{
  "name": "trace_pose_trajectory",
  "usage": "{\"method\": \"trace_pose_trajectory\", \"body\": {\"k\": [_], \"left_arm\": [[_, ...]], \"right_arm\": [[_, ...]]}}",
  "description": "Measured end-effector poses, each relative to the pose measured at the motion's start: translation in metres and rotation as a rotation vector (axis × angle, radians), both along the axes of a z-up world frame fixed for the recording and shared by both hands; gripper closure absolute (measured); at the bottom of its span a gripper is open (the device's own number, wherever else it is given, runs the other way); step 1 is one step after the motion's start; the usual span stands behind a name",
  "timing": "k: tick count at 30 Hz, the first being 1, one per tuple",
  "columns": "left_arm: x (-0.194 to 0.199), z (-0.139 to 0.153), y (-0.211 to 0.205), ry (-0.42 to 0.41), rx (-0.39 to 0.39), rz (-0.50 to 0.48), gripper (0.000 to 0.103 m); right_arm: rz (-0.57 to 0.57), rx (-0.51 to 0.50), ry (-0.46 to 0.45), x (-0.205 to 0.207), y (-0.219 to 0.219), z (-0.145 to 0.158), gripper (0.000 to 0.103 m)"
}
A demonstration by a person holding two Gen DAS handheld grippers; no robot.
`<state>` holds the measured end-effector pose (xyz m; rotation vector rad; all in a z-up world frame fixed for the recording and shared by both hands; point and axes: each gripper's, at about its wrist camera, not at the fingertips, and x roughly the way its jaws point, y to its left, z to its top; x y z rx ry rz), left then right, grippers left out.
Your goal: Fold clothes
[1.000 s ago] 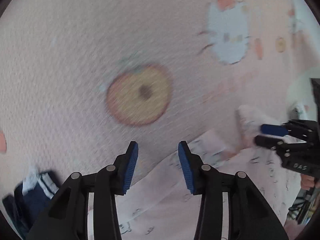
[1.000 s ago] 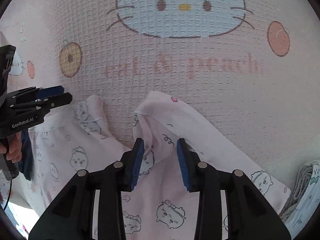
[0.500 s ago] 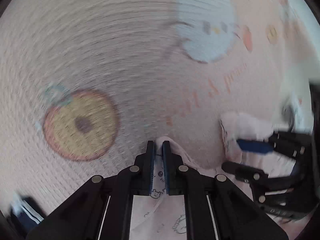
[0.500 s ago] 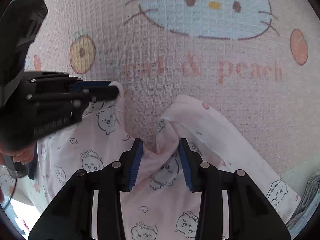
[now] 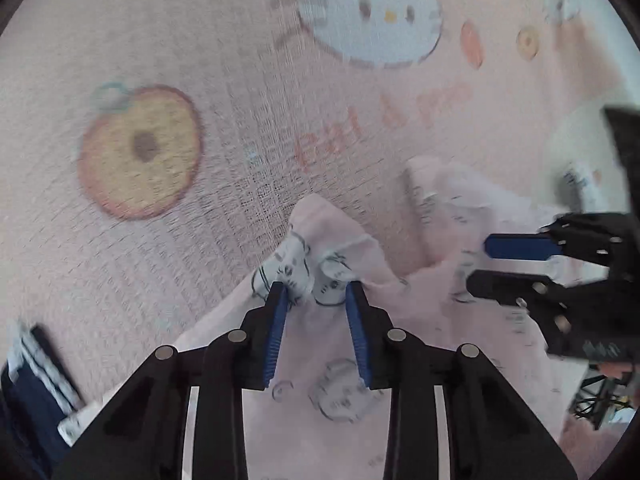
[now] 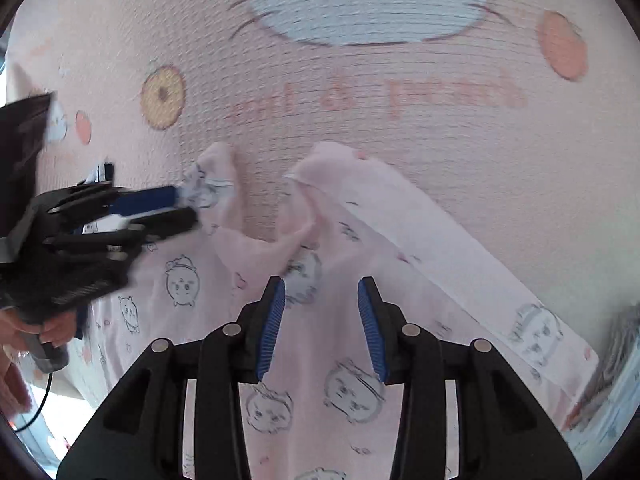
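A pale pink garment (image 5: pixel 436 320) printed with small cartoon faces lies rumpled on the bed. My left gripper (image 5: pixel 316 300) is open, and a bunched edge of the garment (image 5: pixel 320 248) stands between and just past its fingertips. My right gripper (image 6: pixel 322 300) hovers open over the garment (image 6: pixel 440 264), close behind a raised fold (image 6: pixel 320 184). In the right wrist view the left gripper (image 6: pixel 186 204) comes in from the left beside another raised corner. The left wrist view shows the right gripper (image 5: pixel 480 264) at the right, its fingers apart over the cloth.
A pink waffle blanket (image 5: pixel 200 260) with a cat face (image 6: pixel 368 0), fruit prints and lettering covers the surface. A navy garment with white stripes (image 5: pixel 36 392) lies at the lower left. Other folded cloth (image 6: pixel 624 340) sits at the right edge. A hand (image 6: pixel 16 360) holds the left gripper's handle.
My left gripper was open a second ago, closed on the garment's edge half a second ago, and now stands open again. The right gripper stayed open and drew back slightly.
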<state>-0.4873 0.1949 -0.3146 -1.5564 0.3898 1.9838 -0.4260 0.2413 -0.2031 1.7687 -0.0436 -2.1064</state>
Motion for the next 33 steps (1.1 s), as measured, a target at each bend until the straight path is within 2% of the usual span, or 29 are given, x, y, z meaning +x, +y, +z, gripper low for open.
{"method": "trace_pose_trajectory", "body": {"k": [1, 3, 6, 9, 11, 14, 16, 18, 20, 21, 23, 25, 28, 31, 33], "left_arm": [[-0.006, 0.005, 0.003, 0.031, 0.005, 0.002, 0.071], [-0.020, 0.018, -0.006, 0.045, 0.040, 0.071, 0.071], [-0.029, 0.038, -0.033, 0.063, 0.087, 0.200, 0.069], [-0.005, 0.035, -0.062, 0.042, 0.089, 0.271, 0.069], [0.014, 0.031, -0.082, 0.022, 0.086, 0.311, 0.069], [0.043, 0.024, -0.110, -0.009, 0.083, 0.371, 0.069], [0.058, 0.003, -0.129, -0.069, 0.073, 0.350, 0.069], [0.054, 0.000, -0.142, -0.046, 0.050, 0.343, 0.070], [0.045, 0.003, -0.153, 0.005, 0.025, 0.346, 0.070], [0.041, 0.005, -0.159, 0.030, 0.012, 0.347, 0.070], [0.029, 0.012, -0.187, 0.076, 0.009, 0.443, 0.070], [0.023, 0.013, -0.213, 0.036, 0.059, 0.519, 0.070], [0.029, 0.018, -0.223, 0.010, 0.114, 0.498, 0.070], [0.045, 0.020, -0.200, 0.001, 0.135, 0.363, 0.070], [0.053, 0.013, -0.177, -0.002, 0.130, 0.273, 0.070]], "right_arm": [[0.007, 0.023, 0.015, -0.005, -0.007, -0.007, 0.064], [-0.003, 0.070, 0.066, -0.010, -0.009, -0.006, 0.064], [-0.085, 0.047, 0.148, -0.014, 0.002, 0.015, 0.064], [-0.141, -0.011, 0.124, -0.004, 0.015, 0.024, 0.064], [-0.108, -0.052, 0.084, 0.009, 0.012, 0.024, 0.064], [0.008, -0.124, 0.028, 0.021, -0.036, 0.001, 0.064], [0.092, -0.146, 0.013, 0.014, -0.108, -0.045, 0.064], [0.143, -0.132, 0.005, 0.023, -0.137, -0.065, 0.064], [0.148, -0.096, -0.002, 0.024, -0.140, -0.079, 0.067], [0.132, -0.077, 0.009, 0.021, -0.143, -0.087, 0.077], [0.067, -0.042, 0.049, 0.011, -0.139, -0.093, 0.078], [-0.026, 0.010, 0.070, 0.006, -0.112, -0.084, 0.078], [-0.123, -0.014, 0.068, 0.002, -0.084, -0.074, 0.076], [-0.060, -0.005, 0.124, 0.007, -0.093, -0.059, 0.075], [0.013, 0.028, 0.132, 0.008, -0.109, -0.062, 0.074]]}}
